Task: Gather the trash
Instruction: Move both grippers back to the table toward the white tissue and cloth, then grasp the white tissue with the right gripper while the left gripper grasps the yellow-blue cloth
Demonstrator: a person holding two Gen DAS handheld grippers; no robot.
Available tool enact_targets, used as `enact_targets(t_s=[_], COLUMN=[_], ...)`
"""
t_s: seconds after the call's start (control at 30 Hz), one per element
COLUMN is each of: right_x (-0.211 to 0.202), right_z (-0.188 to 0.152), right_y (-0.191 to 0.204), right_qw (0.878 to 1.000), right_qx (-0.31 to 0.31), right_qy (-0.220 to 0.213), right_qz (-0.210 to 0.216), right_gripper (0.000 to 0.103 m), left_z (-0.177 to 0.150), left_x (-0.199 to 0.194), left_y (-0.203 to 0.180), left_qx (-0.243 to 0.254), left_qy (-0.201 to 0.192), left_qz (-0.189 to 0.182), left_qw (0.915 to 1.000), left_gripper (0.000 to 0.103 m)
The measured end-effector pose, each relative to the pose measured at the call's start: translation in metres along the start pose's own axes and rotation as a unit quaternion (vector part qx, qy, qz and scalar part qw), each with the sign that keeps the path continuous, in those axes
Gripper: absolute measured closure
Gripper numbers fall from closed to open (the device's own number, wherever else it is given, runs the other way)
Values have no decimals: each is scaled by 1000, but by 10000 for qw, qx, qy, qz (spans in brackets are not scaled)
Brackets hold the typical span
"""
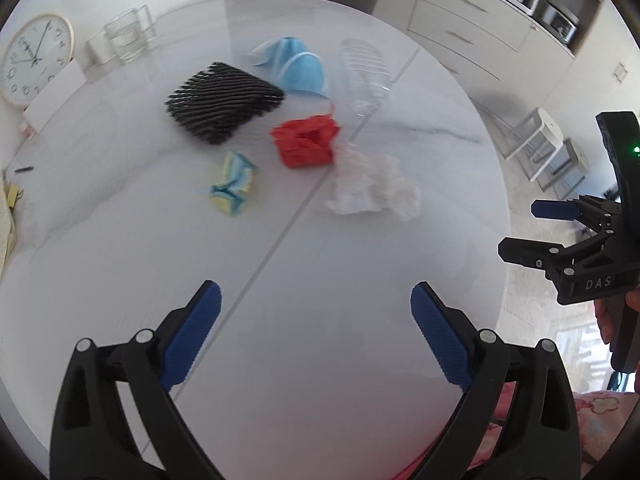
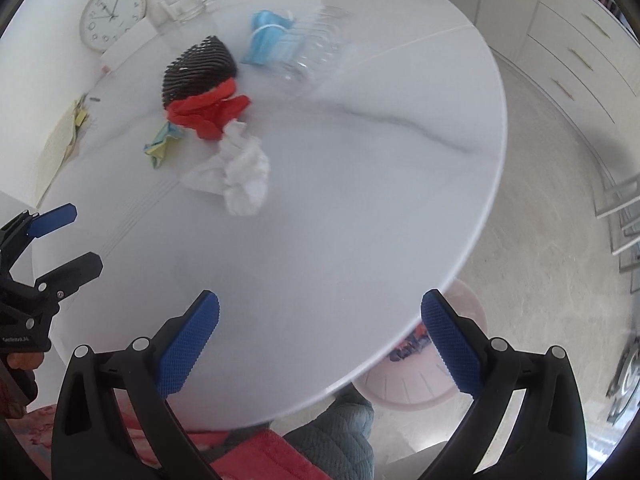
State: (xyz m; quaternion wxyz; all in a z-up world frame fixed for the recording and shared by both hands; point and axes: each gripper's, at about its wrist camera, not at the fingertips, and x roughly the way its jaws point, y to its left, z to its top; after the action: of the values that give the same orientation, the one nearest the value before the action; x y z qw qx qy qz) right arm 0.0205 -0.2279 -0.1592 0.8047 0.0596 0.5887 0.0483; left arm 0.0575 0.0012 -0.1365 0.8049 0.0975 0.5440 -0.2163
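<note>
Roughly mid-surface [image 1: 320, 260], a red crumpled wad [image 1: 306, 142] anchors the trash: white tissue [image 1: 372, 186] just beside it, black ribbed piece [image 1: 224, 102] and blue mask [image 1: 298, 68] behind. Left gripper [image 1: 316, 324] and right gripper [image 2: 320, 336] hover near the surface's edge, fingers wide, empty.

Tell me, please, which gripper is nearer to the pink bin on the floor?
Right. The right gripper hangs at the table edge, just above the pink bin; the left gripper is farther off, over the tabletop.
</note>
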Motion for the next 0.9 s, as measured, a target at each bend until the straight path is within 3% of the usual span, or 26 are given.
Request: enact_targets(t_s=[0.37, 0.8, 0.9], right_x=[33, 76, 81], right_z=[48, 84, 84], right_y=[41, 63, 64], right_qw=[9984, 9944, 9939], right_qx=[-553, -1034, -1063], right_qy=[150, 231, 303], right_qz=[8, -73, 21], right_gripper=[3, 3, 19], left_z=[32, 68, 71], left_x=[32, 81, 88], left_y=[53, 74, 74], left_qx=[-24, 170, 212], left_qy=[49, 257, 271], left_qz=[-39, -258, -297], left_qw=[10000, 9992, 9990], left_gripper=[8, 8, 8])
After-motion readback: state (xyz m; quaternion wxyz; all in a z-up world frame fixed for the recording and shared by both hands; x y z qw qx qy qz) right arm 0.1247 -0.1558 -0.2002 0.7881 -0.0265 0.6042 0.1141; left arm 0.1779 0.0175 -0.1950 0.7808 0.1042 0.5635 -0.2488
